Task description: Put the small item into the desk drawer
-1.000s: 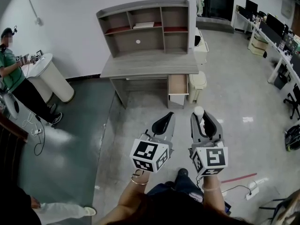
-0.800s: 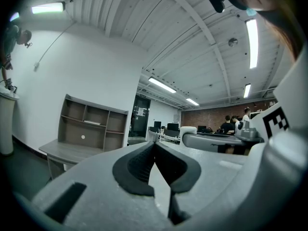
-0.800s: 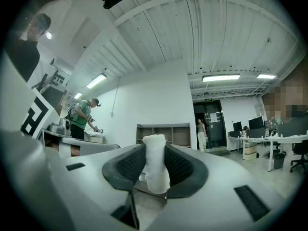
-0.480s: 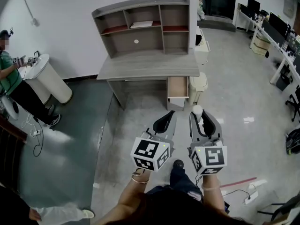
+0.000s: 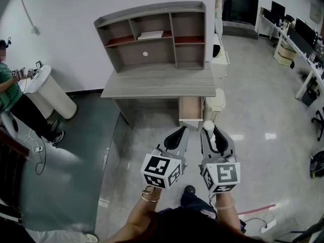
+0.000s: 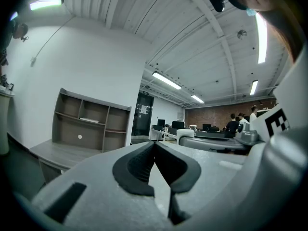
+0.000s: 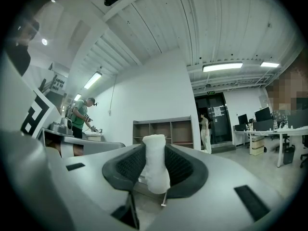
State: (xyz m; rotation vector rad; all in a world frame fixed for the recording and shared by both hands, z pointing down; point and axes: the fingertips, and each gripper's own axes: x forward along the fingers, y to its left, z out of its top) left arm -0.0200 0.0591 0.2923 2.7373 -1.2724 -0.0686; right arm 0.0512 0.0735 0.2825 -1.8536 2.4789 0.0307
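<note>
The grey desk with a shelf unit on top stands against the white wall ahead, and its small drawer at the right side is pulled open. Both grippers are held level in front of me, short of the desk. My right gripper is shut on a small white item, which stands upright between the black pads as a white cylinder. My left gripper is beside it with its jaws meeting at the tips and nothing between them. The desk lies to the left in the left gripper view.
A white bin stands right of the desk. At the far left a person stands by a white round stand. Office desks line the right side. A power strip with cable lies on the floor near my right.
Both grippers have moved forward towards the desk together, and the desk and its open drawer now appear closer. The white item stays gripped in the right gripper.
</note>
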